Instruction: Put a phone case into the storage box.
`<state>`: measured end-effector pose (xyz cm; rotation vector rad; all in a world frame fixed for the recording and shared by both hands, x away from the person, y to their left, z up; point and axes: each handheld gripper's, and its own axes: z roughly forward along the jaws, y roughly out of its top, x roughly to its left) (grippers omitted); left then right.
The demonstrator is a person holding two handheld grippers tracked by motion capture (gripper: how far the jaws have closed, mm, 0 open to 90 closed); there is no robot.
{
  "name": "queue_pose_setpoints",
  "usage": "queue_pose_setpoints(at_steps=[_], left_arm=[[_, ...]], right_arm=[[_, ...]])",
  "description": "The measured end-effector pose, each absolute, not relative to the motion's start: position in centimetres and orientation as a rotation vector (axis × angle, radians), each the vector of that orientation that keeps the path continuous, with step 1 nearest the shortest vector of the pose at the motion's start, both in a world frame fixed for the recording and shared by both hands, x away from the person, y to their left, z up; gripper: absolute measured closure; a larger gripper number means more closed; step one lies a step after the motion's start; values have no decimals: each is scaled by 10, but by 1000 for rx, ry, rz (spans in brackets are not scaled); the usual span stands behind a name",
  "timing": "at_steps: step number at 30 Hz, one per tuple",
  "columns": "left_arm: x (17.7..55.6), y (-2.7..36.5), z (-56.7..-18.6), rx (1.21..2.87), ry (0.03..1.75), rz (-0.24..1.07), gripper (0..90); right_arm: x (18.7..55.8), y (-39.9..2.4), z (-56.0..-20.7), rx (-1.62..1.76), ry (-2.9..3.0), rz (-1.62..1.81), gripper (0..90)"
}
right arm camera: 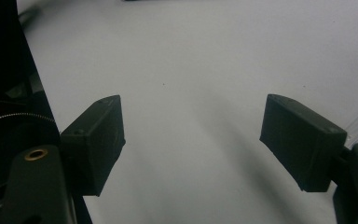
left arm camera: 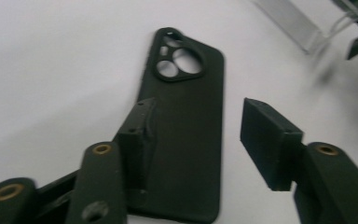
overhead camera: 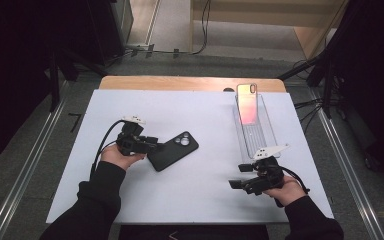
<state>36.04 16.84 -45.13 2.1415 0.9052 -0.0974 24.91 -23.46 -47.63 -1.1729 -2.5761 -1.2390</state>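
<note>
A black phone case (overhead camera: 172, 150) lies flat on the white mat (overhead camera: 200, 112), camera cut-outs pointing up and to the right. My left gripper (overhead camera: 152, 145) sits at the case's near-left end with its jaws apart. In the left gripper view the case (left arm camera: 186, 140) runs lengthwise between the open jaws of that gripper (left arm camera: 198, 116); the left pad rests by its edge and the right pad stands off it. My right gripper (overhead camera: 238, 176) hovers at the front right, open, with bare mat between the pads of that gripper (right arm camera: 193, 126).
A phone with a pink, shiny back (overhead camera: 247, 104) leans upright in a long clear stand (overhead camera: 260, 137) at the right of the mat. The stand's end (left arm camera: 293, 21) shows in the left gripper view. Floor, cables and dark stands surround the table.
</note>
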Motion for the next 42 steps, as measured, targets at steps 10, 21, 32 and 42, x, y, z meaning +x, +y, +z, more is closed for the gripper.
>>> queue_pose_setpoints(at_steps=[10, 21, 32, 42], left_arm=[[333, 173, -452, 2093, 861, -164, 385], [310, 181, -455, 2079, 825, -169, 331], [287, 193, -458, 2106, 796, -163, 302], [284, 204, -458, 2084, 833, -186, 304]], right_arm=[[250, -235, -477, -1184, -2585, -1237, 198], [250, -236, -477, -1190, -2608, -1239, 198], [250, -237, -478, -1196, -2613, -1238, 198], [250, -237, -478, -1197, -2617, -1233, 198]])
